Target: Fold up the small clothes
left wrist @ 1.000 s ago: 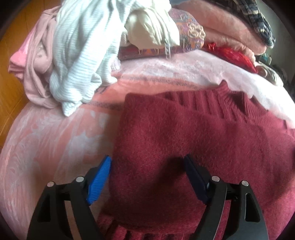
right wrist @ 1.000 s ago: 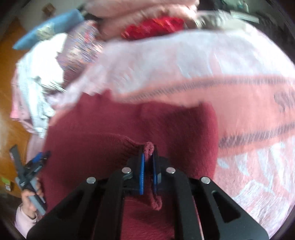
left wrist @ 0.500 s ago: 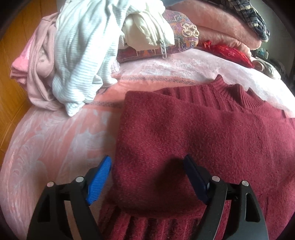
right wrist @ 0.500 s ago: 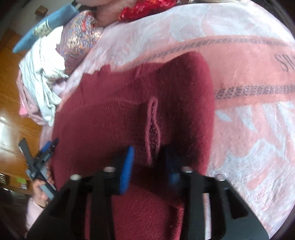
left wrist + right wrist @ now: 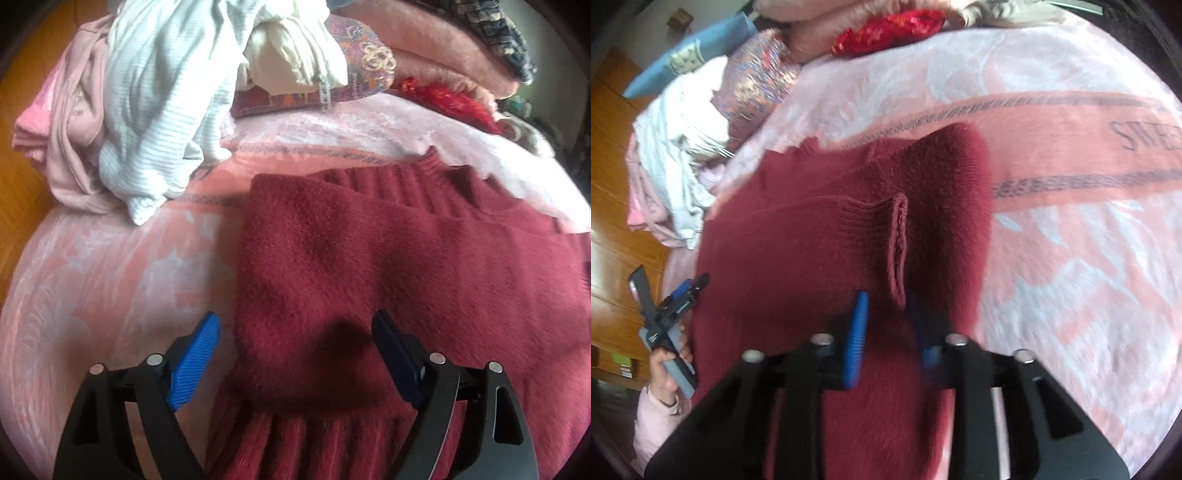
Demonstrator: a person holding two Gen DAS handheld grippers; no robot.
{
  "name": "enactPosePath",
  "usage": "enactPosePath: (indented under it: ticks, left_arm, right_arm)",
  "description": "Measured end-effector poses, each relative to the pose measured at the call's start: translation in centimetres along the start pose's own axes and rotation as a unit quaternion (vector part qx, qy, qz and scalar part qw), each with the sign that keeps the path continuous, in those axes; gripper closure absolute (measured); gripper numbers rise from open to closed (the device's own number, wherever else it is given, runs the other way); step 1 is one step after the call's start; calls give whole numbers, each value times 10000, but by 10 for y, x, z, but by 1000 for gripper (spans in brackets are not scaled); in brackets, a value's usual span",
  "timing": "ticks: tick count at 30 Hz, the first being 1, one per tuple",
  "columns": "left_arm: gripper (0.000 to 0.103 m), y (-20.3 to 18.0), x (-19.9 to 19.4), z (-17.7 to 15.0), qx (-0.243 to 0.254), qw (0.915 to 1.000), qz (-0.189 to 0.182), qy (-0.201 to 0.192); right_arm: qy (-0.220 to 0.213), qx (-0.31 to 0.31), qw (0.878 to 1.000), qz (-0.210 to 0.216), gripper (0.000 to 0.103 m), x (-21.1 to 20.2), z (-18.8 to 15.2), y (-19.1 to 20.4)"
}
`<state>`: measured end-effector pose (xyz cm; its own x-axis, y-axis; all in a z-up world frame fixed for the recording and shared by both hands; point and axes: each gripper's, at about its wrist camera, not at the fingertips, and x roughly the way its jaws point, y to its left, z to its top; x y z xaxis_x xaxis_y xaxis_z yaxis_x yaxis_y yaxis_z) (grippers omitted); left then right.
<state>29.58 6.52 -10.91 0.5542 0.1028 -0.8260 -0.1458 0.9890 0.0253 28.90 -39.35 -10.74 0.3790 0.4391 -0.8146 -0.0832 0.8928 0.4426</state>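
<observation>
Right wrist view: the maroon sweater (image 5: 798, 266) lies flat on the pink blanket (image 5: 1071, 258), one sleeve folded across its body with the ribbed cuff (image 5: 897, 243) just ahead of my right gripper (image 5: 886, 321). Its jaws are parted, holding nothing, cuff lying free. My left gripper (image 5: 295, 343) hangs wide apart over the sweater's left edge, near its ribbed hem, also empty. So I'd say sleeves are tucked in and the body fold is up. Next I need both grippers to pinch the hem and carry it toward the collar (image 5: 436, 162), away from the laundry pile (image 5: 155, 110) beyond the sweater.
</observation>
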Motion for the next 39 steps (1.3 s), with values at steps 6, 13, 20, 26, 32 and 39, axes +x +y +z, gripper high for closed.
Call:
enactPosePath:
  ticks: [6, 13, 20, 26, 32, 39]
  left_arm:
    - [15, 8, 0, -9, -149, 9981, -508, 321]
    - [13, 5, 22, -7, -320, 9975, -413, 475]
    - [12, 3, 22, -13, -266, 9986, -290, 345]
    - [12, 7, 17, -12, -264, 9982, -375, 394]
    - [13, 21, -14, -29, -79, 9969, -575, 538]
    - [13, 41, -64, -91, 395, 9953, -398, 792]
  right_arm:
    - [105, 418, 9988, 243, 54, 9, -15, -31]
    - [447, 575, 9964, 428, 82, 40, -7, -45]
    - [383, 535, 9978, -38, 85, 42, -11, -46]
    - [276, 267, 9992, -74, 70, 27, -18, -35]
    - [381, -231, 9988, -180, 64, -6, -47, -18]
    - [688, -608, 9956, -203, 62, -38, -107, 1]
